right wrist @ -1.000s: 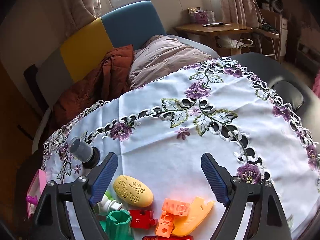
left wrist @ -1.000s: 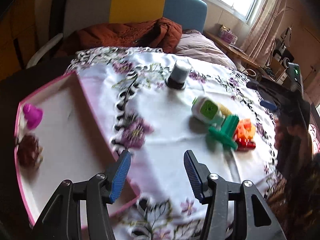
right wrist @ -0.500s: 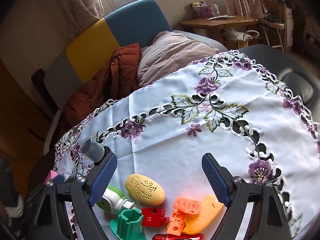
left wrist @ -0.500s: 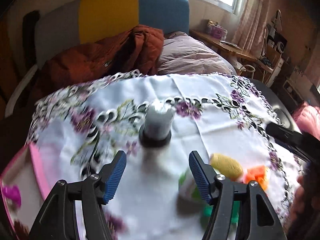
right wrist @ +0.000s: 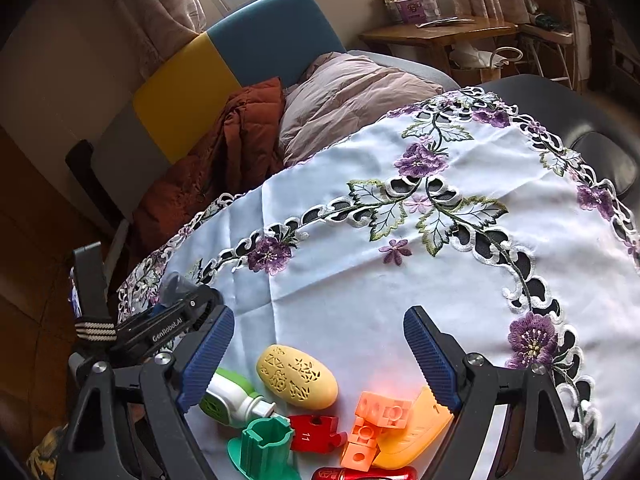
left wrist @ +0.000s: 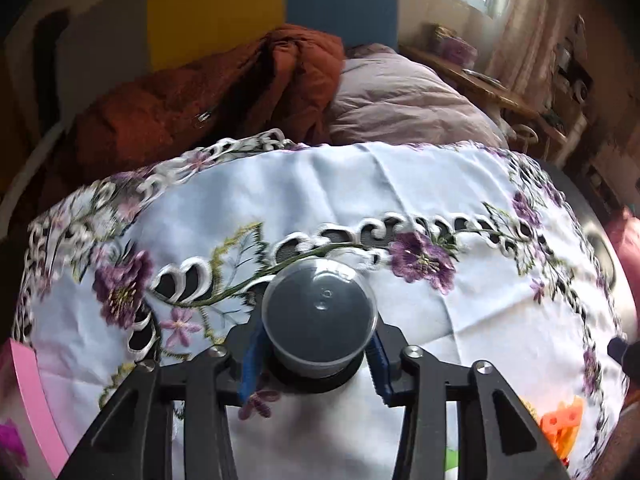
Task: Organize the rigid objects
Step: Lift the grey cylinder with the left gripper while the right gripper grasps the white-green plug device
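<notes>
A dark jar with a clear domed lid (left wrist: pixel 319 316) stands on the flowered tablecloth (left wrist: pixel 360 192). My left gripper (left wrist: pixel 316 360) has its blue pads on both sides of the jar; whether they touch it I cannot tell. The jar's top (right wrist: pixel 176 286) peeks out behind the left gripper in the right wrist view. My right gripper (right wrist: pixel 318 354) is open and empty above a cluster of toys: a yellow oval piece (right wrist: pixel 297 376), a white and green bottle (right wrist: pixel 230 398), a green cylinder piece (right wrist: pixel 266 448), a red puzzle piece (right wrist: pixel 316 434), orange blocks (right wrist: pixel 374 424).
A pink-rimmed tray (left wrist: pixel 34 392) lies at the left table edge with a purple toy (left wrist: pixel 10 444) in it. An orange block (left wrist: pixel 560 428) sits at the lower right of the left wrist view. A bed with an orange jacket (right wrist: pixel 224 160) lies behind the table.
My left gripper has swung from the tray side to the jar, moved in around it and narrowed. The right gripper has stayed open over the toy cluster.
</notes>
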The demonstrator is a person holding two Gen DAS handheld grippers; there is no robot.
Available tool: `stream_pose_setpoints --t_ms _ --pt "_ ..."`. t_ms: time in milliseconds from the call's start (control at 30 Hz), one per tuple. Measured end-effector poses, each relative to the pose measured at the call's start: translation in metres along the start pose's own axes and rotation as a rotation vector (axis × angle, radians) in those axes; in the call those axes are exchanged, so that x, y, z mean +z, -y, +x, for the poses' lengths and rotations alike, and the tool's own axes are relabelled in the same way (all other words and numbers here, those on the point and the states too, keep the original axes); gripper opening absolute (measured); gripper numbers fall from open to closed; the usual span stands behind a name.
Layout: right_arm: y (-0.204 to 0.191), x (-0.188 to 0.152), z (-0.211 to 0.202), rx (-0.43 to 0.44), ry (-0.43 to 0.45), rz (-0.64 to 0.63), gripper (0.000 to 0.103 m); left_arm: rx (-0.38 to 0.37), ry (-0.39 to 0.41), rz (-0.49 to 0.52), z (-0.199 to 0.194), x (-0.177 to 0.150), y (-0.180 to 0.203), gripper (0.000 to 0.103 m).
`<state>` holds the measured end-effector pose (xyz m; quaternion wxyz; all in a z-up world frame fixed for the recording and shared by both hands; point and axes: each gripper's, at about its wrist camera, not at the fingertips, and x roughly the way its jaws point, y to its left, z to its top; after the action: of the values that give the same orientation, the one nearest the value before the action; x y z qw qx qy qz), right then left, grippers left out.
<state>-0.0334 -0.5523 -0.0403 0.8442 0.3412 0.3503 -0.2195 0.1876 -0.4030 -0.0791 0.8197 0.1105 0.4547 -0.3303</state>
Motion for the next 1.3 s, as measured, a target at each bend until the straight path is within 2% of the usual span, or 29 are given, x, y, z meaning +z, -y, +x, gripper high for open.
stream_pose_setpoints --t_ms 67,133,433,700,867,1033,1233,1300 --pt "0.0 -0.001 0.001 0.001 -0.004 -0.004 0.087 -0.026 0.032 -0.014 -0.014 -0.007 -0.004 0.044" --pt "-0.002 -0.001 0.002 0.004 -0.007 -0.011 0.087 -0.007 0.053 -0.005 -0.031 -0.017 -0.005 0.044" --pt "-0.021 -0.01 0.012 0.041 -0.067 -0.113 0.087 -0.048 0.085 -0.053 -0.109 -0.073 -0.02 0.044" --pt "-0.076 -0.042 0.017 0.066 -0.095 -0.434 0.086 -0.053 0.128 -0.054 -0.168 -0.116 -0.033 0.044" --pt "-0.101 -0.067 0.025 0.048 -0.128 -0.617 0.085 -0.063 0.138 -0.065 -0.191 -0.137 -0.043 0.044" --pt "-0.113 -0.073 0.036 0.004 -0.149 -0.713 0.085 -0.071 0.129 -0.089 -0.205 -0.16 -0.055 0.044" --pt "-0.139 -0.086 0.057 -0.057 -0.212 -0.896 0.085 -0.064 0.134 -0.149 -0.221 -0.182 -0.075 0.044" --pt "-0.144 -0.094 0.07 -0.111 -0.243 -0.973 0.077 -0.058 0.141 -0.174 -0.228 -0.188 -0.083 0.044"
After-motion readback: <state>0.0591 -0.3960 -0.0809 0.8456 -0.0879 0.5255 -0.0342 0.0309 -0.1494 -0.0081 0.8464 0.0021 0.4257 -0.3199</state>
